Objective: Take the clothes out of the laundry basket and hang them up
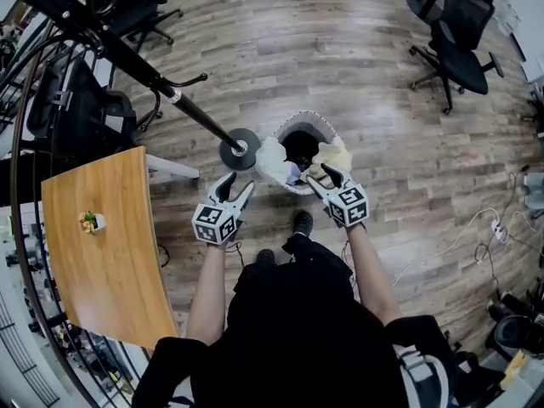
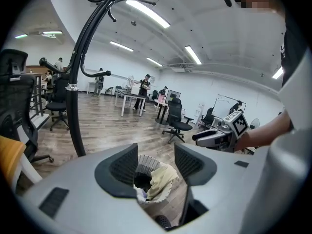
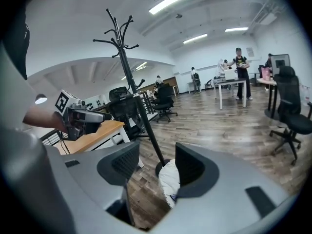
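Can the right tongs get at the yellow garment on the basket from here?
Probably yes. The right tongs are open and empty, right beside the yellow garment draped over the rim of the laundry basket, with nothing between them. They aim more at the white garment, so a small turn seems needed.

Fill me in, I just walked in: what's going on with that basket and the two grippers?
A person stands over a white woven laundry basket on the wood floor, with a handheld gripper in each hand. A white garment and a pale yellow garment hang over its rim. The left gripper and right gripper hover at the basket's near side, both with jaws apart and nothing gripped. A black coat stand rises beside the basket, with no clothes visible on its hooks.
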Demonstrator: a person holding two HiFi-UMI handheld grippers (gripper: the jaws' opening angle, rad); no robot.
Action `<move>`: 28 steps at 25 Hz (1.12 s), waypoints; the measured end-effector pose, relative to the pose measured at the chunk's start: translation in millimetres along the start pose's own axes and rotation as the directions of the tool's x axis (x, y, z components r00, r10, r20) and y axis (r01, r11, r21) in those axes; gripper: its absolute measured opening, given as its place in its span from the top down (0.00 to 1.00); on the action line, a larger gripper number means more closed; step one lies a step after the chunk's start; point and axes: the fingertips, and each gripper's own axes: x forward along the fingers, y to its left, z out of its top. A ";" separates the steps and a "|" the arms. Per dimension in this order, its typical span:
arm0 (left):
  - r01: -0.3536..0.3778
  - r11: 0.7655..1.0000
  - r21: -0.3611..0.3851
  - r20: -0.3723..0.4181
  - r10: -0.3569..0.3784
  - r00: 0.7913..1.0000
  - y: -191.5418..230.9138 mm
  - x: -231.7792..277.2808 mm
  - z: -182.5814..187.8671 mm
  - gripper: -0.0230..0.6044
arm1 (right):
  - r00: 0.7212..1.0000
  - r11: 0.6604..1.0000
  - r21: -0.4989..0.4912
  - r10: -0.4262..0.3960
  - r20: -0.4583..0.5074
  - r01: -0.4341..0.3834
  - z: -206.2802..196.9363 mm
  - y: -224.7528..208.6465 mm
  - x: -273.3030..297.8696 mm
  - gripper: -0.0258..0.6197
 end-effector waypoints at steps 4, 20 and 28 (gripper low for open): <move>-0.017 1.000 -0.007 0.000 0.017 1.000 1.8 12.1 0.3 0.59 | 0.999 1.000 -0.013 0.025 -0.019 -0.025 -0.9 -9.8 10.2 0.58; 0.009 1.000 -0.023 -0.019 -0.010 1.000 17.8 17.4 0.5 0.59 | 0.999 1.000 0.005 0.011 -0.050 -0.011 -5.0 -2.1 28.5 0.58; 0.113 0.993 0.022 -0.101 -0.110 0.989 39.8 23.4 -6.3 0.59 | 0.994 0.994 0.068 -0.087 -0.059 0.091 -13.6 9.3 40.2 0.58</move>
